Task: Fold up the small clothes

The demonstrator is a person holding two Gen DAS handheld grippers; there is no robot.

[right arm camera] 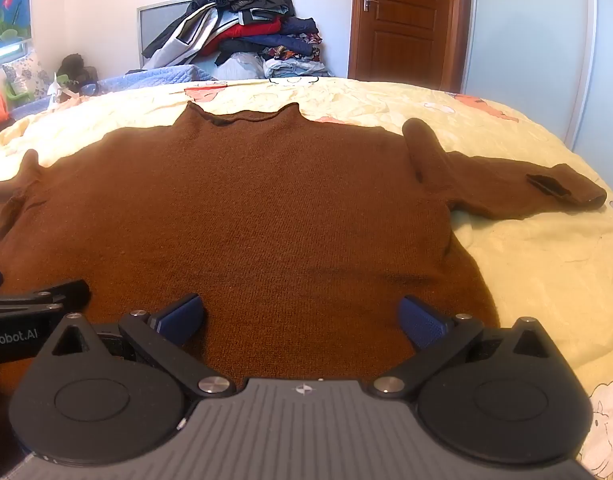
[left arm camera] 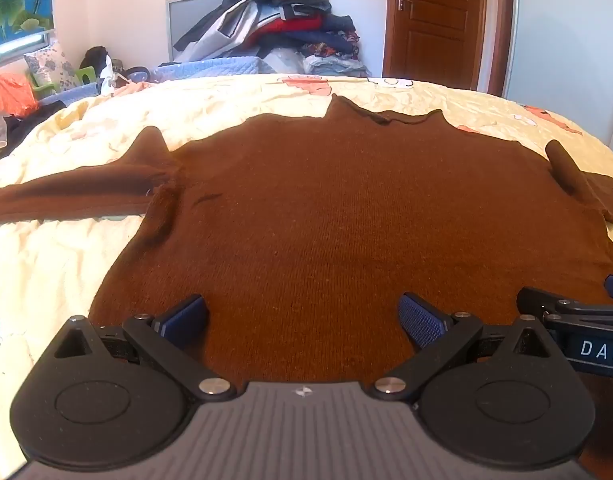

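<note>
A brown knitted sweater [left arm camera: 326, 208] [right arm camera: 242, 208] lies spread flat on the bed, collar at the far side, hem toward me. Its left sleeve [left arm camera: 66, 192] stretches out to the left; its right sleeve [right arm camera: 518, 188] reaches right, with a dark patch near the cuff. My left gripper [left arm camera: 302, 318] hovers over the hem, wide open with nothing between its blue pads. My right gripper [right arm camera: 300, 318] hangs over the hem further right, also wide open and empty. Each gripper's edge shows in the other's view, side by side.
The bed has a pale yellow printed cover [right arm camera: 526, 264] [left arm camera: 46, 272]. A tall pile of clothes [left arm camera: 274, 20] [right arm camera: 242, 20] stands beyond the far edge. A wooden door [left arm camera: 434, 20] and a white wardrobe [right arm camera: 522, 28] lie at the back right. Clutter sits at the left [left arm camera: 10, 96].
</note>
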